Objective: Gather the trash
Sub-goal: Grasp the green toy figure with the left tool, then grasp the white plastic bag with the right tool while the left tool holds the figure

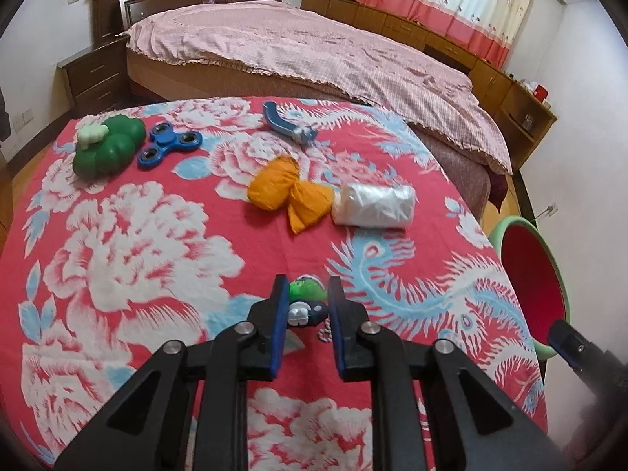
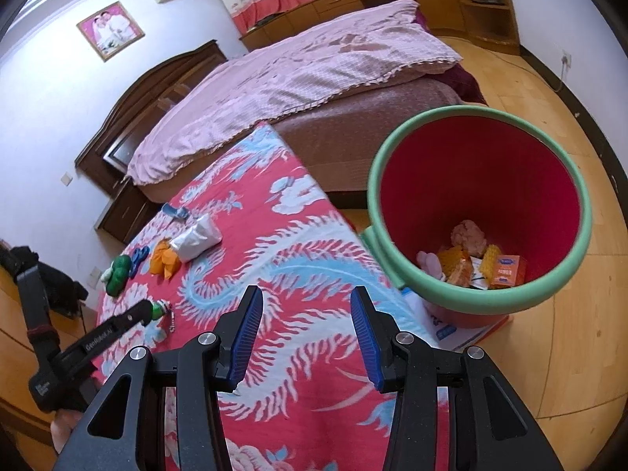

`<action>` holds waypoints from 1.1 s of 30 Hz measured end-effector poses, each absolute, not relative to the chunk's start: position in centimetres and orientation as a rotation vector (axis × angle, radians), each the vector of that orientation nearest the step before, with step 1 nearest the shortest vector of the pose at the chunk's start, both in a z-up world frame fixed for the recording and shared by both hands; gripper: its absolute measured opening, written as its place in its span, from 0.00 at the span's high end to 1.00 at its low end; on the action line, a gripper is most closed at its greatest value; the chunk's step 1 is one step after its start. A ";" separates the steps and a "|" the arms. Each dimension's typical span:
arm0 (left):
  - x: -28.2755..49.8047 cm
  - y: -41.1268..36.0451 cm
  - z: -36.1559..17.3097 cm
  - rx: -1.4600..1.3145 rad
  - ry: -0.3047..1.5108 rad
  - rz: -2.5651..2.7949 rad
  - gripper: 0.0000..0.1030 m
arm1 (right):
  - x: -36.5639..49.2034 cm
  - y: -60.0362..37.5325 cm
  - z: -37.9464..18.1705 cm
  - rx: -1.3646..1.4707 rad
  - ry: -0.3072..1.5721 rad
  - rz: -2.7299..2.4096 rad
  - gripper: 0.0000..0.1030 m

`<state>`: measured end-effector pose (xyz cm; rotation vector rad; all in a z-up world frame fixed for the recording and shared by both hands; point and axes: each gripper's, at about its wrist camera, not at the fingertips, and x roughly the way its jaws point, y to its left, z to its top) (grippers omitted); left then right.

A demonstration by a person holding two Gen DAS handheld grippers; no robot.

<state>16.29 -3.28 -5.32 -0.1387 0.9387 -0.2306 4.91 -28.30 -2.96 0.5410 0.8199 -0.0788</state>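
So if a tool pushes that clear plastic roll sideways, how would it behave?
The clear plastic roll lies on its side on the cloth, so it would probably roll. It looks like thin crinkled film, likely light and squashy. Its shiny surface may slip, and the orange cloth bundle beside it could block it.

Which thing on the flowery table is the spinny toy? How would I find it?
Start at the red flowered tablecloth and go to its far left corner, near the bed. Beside the lumpy green toy lies the fidget spinner: flat, blue, with three round lobes, unlike any neighbour.
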 end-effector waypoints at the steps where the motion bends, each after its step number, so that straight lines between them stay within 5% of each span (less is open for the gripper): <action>1: 16.4 -3.0 -5.3 -0.139 0.938 -0.226 0.82 | 5.1 -28.0 -2.9 0.535 0.822 -0.072 0.54; 10: 16.1 -1.7 -6.0 -0.174 0.973 -0.244 0.81 | 6.0 -26.3 -3.1 0.515 0.839 -0.035 0.54; 17: 15.8 -1.8 -6.7 -0.158 1.003 -0.230 0.70 | 5.8 -26.4 -3.2 0.522 0.842 -0.032 0.54; 33: 15.7 -2.7 -8.0 -0.156 1.014 -0.271 0.80 | 6.1 -26.0 -3.7 0.522 0.860 -0.015 0.54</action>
